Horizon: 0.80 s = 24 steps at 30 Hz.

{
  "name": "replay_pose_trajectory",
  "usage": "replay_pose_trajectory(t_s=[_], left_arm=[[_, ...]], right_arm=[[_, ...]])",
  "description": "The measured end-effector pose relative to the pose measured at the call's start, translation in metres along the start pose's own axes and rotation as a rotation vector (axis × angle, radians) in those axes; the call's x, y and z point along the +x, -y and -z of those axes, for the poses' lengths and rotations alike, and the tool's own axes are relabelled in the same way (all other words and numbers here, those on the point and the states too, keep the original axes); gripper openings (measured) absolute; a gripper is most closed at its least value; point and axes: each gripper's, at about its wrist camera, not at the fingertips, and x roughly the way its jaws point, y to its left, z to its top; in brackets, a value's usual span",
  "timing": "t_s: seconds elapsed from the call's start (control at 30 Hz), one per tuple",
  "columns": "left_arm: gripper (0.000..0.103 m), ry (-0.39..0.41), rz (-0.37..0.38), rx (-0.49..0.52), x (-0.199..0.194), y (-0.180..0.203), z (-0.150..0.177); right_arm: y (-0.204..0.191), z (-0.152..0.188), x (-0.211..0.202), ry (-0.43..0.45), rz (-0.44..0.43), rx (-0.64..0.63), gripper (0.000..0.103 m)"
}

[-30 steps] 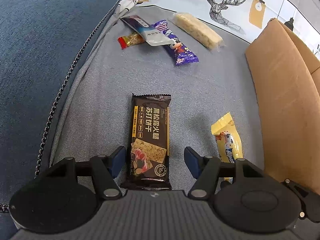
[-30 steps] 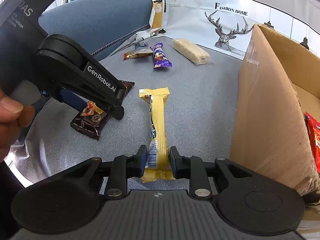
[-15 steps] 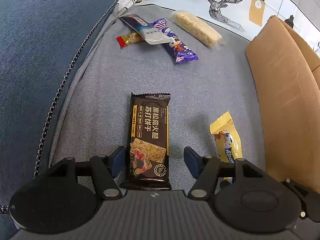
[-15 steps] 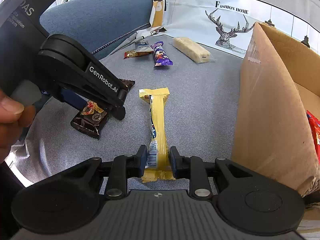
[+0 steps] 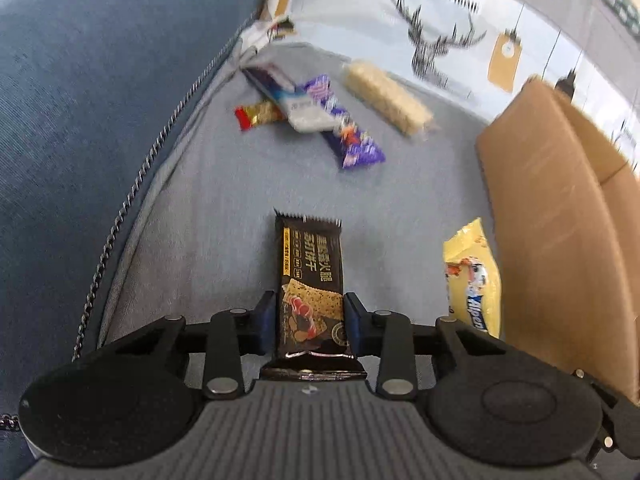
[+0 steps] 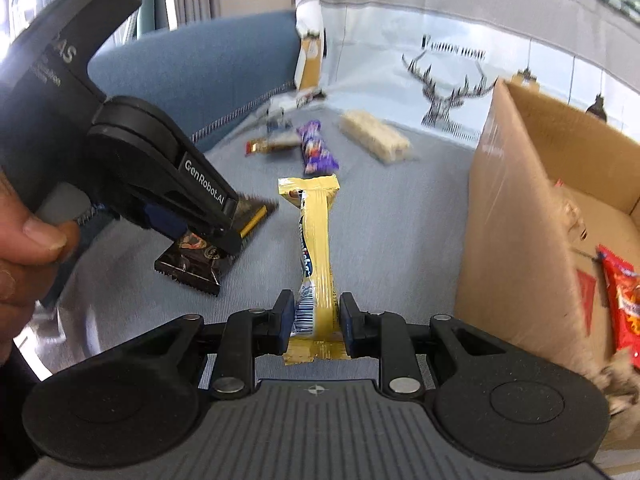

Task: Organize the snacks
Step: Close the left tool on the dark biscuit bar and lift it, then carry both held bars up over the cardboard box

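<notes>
Both my hand-held grippers are clamped on snacks above the grey sofa seat (image 5: 208, 208).

My left hand-held gripper (image 5: 309, 322) pinches the black cracker packet (image 5: 310, 276) by its near end; my right hand-held gripper (image 6: 316, 320) grips the yellow candy bar (image 6: 316, 248) the same way. A purple bar (image 5: 348, 132), a pale rice bar (image 5: 386, 98) and a red-ended bar (image 5: 258, 114) lie farther back; the cardboard box (image 6: 516, 216) stands to the right, a red packet (image 6: 622, 292) inside.
</notes>
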Motion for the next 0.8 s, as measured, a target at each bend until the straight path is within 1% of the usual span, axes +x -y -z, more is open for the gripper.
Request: replay_pose_trajectory(t_s=[0.1,0.23,0.4,0.53,0.7,0.8], left_arm=[[0.035,0.051,0.016,-0.004,-0.01,0.0,-0.002],[0.032,0.095,0.039,-0.018,-0.018,0.001,-0.006],[0.03,0.119,0.05,-0.03,-0.02,0.003,-0.011],[0.029,0.128,0.086,-0.059,-0.019,0.002,-0.015],[0.029,0.172,0.113,-0.061,-0.026,0.006,-0.018],[0.029,0.211,0.133,-0.064,-0.032,0.01,-0.021]], right_arm=[[0.002,-0.004,-0.013,0.065,0.002,0.009,0.026],[0.005,-0.009,-0.025,0.12,0.006,0.002,0.026],[0.015,-0.021,-0.038,0.162,0.003,0.051,0.026],[0.023,-0.026,-0.047,0.195,0.012,0.074,0.026],[0.039,-0.037,-0.061,0.238,0.027,0.126,0.026],[0.057,-0.053,-0.077,0.283,0.035,0.164,0.026]])
